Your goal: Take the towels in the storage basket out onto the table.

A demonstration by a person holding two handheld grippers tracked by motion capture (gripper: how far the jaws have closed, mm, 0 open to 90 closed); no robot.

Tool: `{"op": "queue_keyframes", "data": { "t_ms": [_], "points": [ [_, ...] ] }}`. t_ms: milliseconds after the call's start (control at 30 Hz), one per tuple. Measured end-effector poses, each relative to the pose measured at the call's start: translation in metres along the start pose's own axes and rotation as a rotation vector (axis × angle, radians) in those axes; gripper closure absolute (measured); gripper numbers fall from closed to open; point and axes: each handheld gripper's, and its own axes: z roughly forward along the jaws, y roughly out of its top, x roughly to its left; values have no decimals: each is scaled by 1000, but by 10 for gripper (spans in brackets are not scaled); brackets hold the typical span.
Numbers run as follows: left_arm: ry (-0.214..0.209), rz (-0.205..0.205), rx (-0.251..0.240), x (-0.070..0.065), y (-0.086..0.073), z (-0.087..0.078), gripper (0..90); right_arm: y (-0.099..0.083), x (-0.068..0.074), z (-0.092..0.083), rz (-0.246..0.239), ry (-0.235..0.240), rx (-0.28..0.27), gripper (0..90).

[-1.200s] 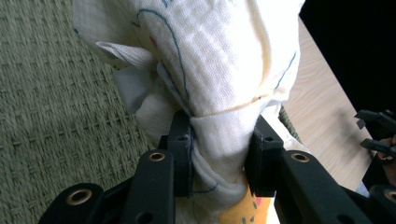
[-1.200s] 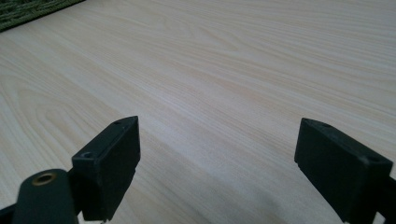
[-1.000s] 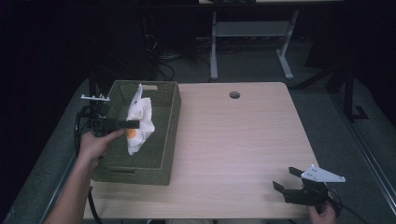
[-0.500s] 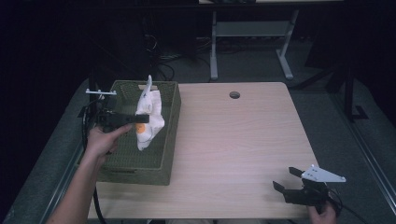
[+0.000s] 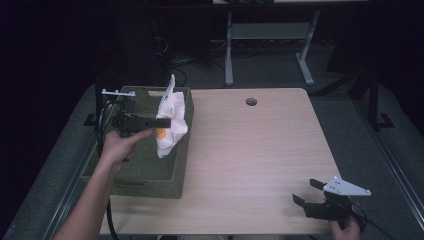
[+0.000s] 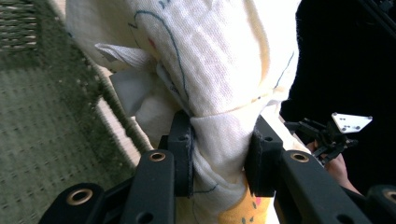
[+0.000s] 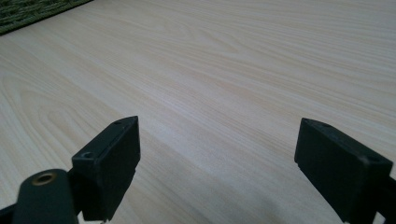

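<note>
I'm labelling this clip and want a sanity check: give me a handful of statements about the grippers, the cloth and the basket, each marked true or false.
1. The left gripper is shut on the white cloth. True.
2. The cloth lies flat on the table. False: it hangs from the jaws, lifted over the green basket.
3. The right gripper holds a second cloth. False: its jaws stand open with nothing between them, low over the bare wood.
4. The basket sits at the table's left edge. True.
5. The cloth is plain white. False: it carries thin drawn lines and an orange patch.
</note>
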Motion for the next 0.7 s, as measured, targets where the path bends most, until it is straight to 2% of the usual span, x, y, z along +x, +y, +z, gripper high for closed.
{"op": "queue_keyframes", "data": {
  "t_ms": [200,700],
  "points": [
    [-20,19,13,-10,6,12,679,0,0,0,1,1,-2,139],
    [-40,54,64,-27,13,41,681,0,0,-1,2,3,-7,139]
  ]
}}
